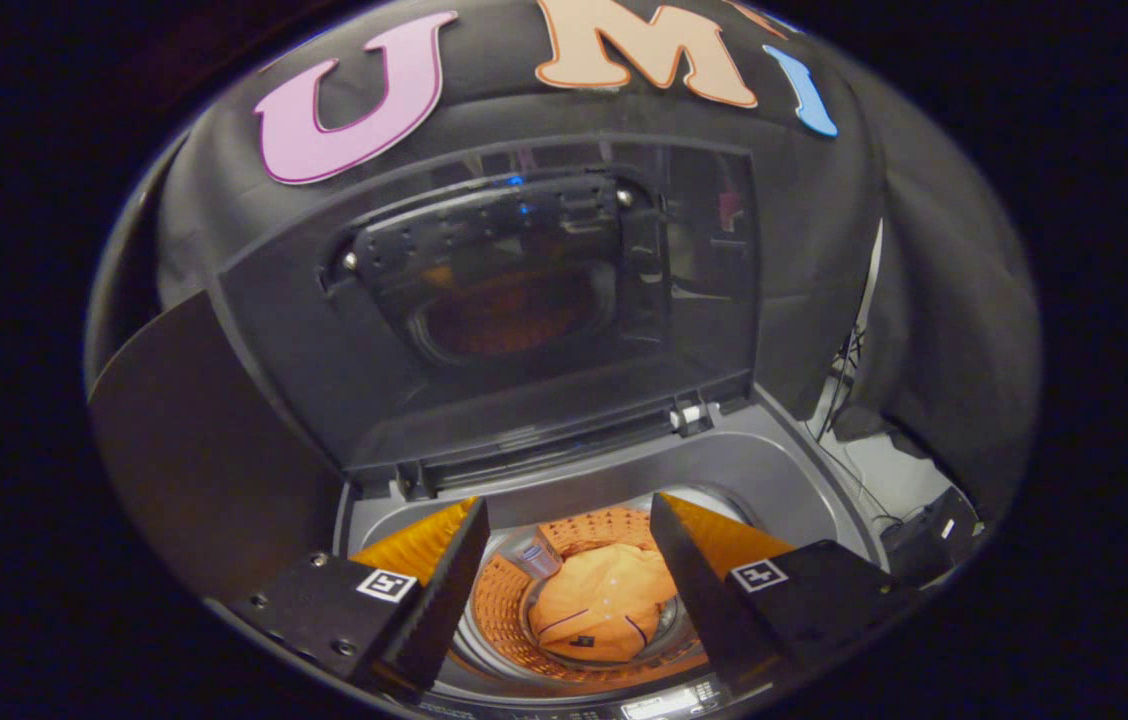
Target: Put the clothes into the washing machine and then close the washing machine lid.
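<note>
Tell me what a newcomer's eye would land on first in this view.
First, the orange garment lying down in the washing machine's drum, seen between the open, empty jaws of the gripper. Next, the big dark lid standing raised beyond the opening, its glossy window reflecting an orange glow. The clothes look loaded; the lid is not yet closed.

A recording booth, not a home — black cloth wall (pixel 954 300) behind a top-loading washing machine (pixel 784 480); cables (pixel 849 400) trailing beside.
</note>
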